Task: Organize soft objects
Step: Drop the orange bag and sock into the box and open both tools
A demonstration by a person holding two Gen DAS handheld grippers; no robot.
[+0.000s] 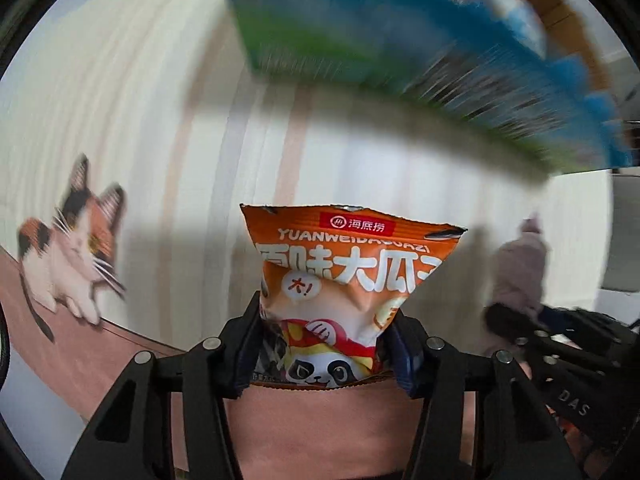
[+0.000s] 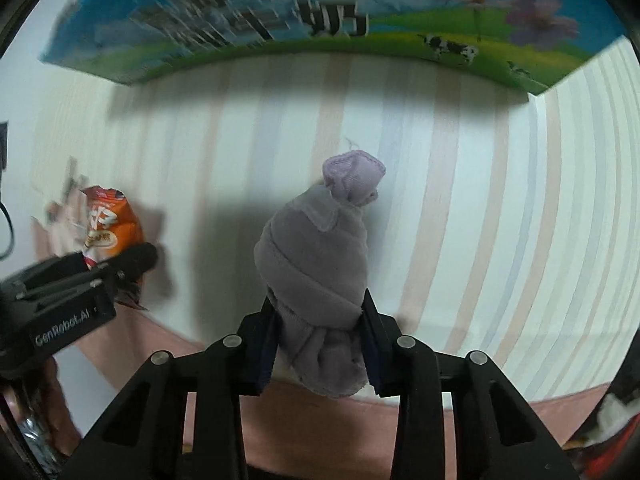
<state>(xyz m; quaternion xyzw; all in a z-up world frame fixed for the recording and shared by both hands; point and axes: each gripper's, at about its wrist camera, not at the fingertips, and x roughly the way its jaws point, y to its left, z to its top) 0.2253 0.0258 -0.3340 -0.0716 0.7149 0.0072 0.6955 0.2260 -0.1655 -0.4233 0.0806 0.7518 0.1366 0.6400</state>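
On the left, the left gripper (image 1: 324, 344) has its jaws pinched in on the lower part of a crinkly orange foil snack packet with a panda printed on it (image 1: 340, 280), lifted clear of the striped cream tablecloth (image 1: 200, 152); the packet looks light, puffy and slick, so that low grip on the creased body seems wiser than the thin top seam. To the right, the right gripper (image 2: 320, 344) is clamped tight on a rolled-up lilac knitted sock bundle (image 2: 316, 264), also off the cloth. I'd judge it soft, light and squashy, best held across its thick middle.
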